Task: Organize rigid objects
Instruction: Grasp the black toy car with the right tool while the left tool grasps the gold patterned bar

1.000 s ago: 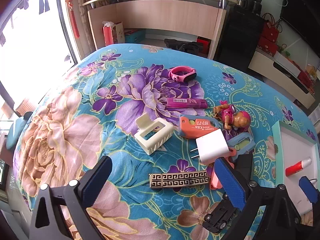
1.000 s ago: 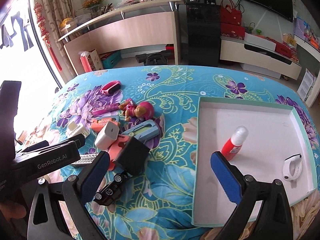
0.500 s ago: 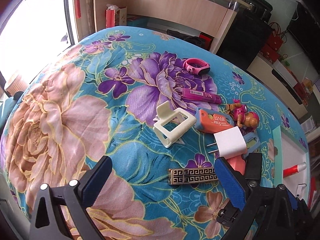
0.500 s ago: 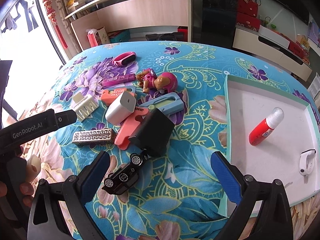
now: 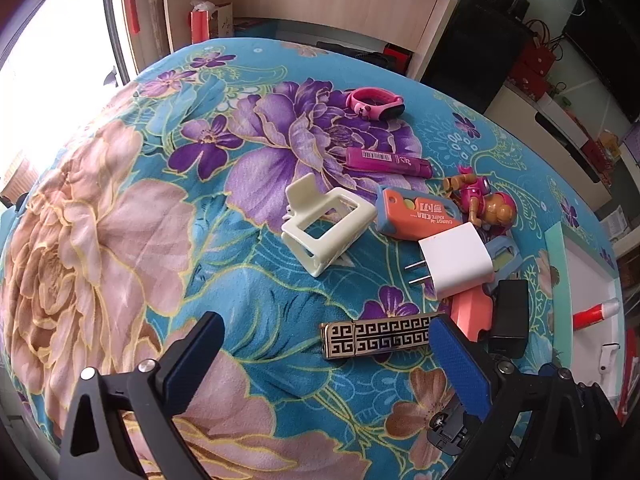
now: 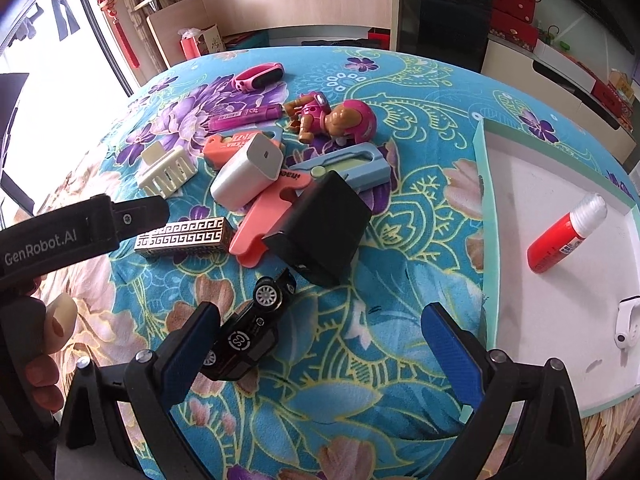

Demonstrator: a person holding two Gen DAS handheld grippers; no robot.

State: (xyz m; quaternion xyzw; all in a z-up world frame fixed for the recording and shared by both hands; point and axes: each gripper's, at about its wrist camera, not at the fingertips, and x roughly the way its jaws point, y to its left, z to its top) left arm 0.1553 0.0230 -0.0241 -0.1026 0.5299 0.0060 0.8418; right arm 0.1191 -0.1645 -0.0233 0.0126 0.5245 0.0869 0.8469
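A heap of small objects lies on the floral blanket. My left gripper [image 5: 326,360] is open just short of a gold-and-black patterned bar [image 5: 380,338], whose right end is beside the right finger. Beyond it lie a cream clip [image 5: 328,226], a white charger [image 5: 456,264], an orange utility knife [image 5: 420,212] and a pup toy [image 5: 484,204]. My right gripper [image 6: 322,344] is open over a black toy car [image 6: 248,328], which lies against the left finger. A black block [image 6: 320,228] sits just past the car. The white tray [image 6: 486,208] holds a red glue bottle [image 6: 564,236].
A magenta marker [image 5: 386,160] and a pink watch [image 5: 374,102] lie at the far side of the heap. A small white band [image 6: 628,324] rests in the tray. A person's hand [image 6: 44,340] holds the left gripper at left. Shelves and cabinets stand behind.
Both grippers have come lower and closer to the heap. The right one has shifted left from the tray to the toy car. The left one has neared the patterned bar.
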